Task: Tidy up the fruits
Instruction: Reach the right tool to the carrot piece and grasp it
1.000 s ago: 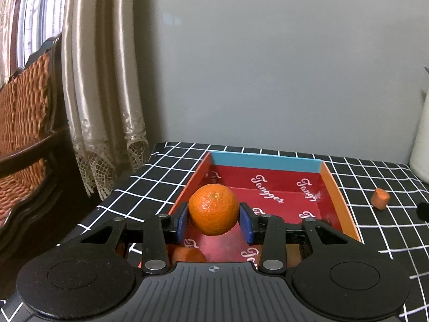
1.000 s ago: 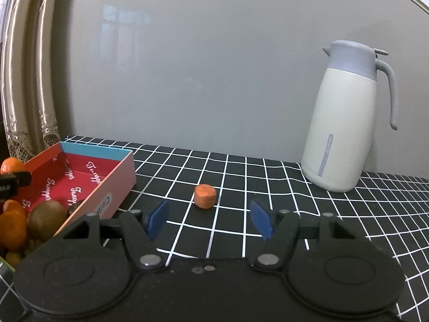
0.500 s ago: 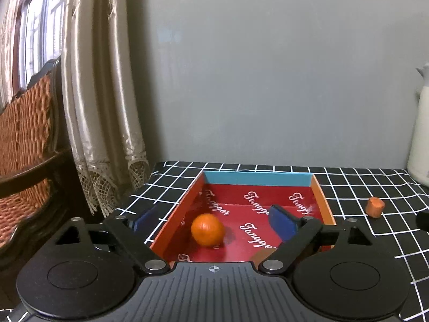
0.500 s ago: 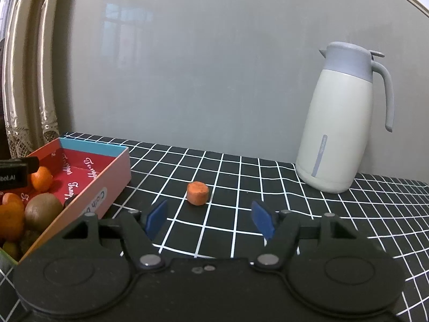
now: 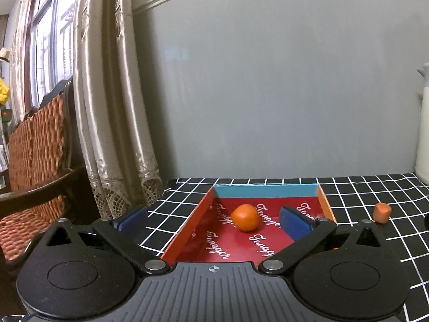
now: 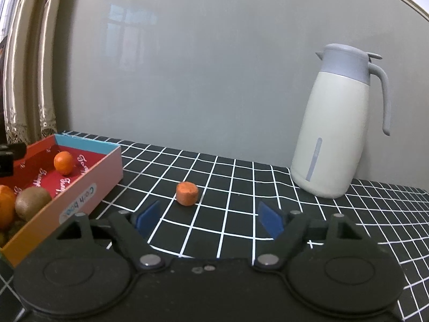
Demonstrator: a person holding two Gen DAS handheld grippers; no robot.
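A tangerine (image 5: 245, 217) lies loose on the floor of the red box (image 5: 268, 191), toward its far end; it also shows in the right wrist view (image 6: 63, 162). My left gripper (image 5: 214, 221) is wide open and empty, raised over the box's near part. A kiwi (image 6: 32, 203) and another tangerine (image 6: 5, 206) lie at the box's near end. A small orange carrot piece (image 6: 187, 193) stands on the checked tablecloth right of the box, also in the left wrist view (image 5: 382, 212). My right gripper (image 6: 209, 218) is open and empty, just short of the carrot piece.
A cream thermos jug (image 6: 335, 123) stands at the back right by the grey wall. Curtains (image 5: 107, 107) and a wicker chair (image 5: 34, 161) lie left of the table's edge. The black checked tablecloth (image 6: 241, 187) covers the table.
My left gripper opened and let the tangerine fall into the box, then pulled back and up. The tangerine rolled toward the far end. My right gripper drew slightly nearer the carrot piece.
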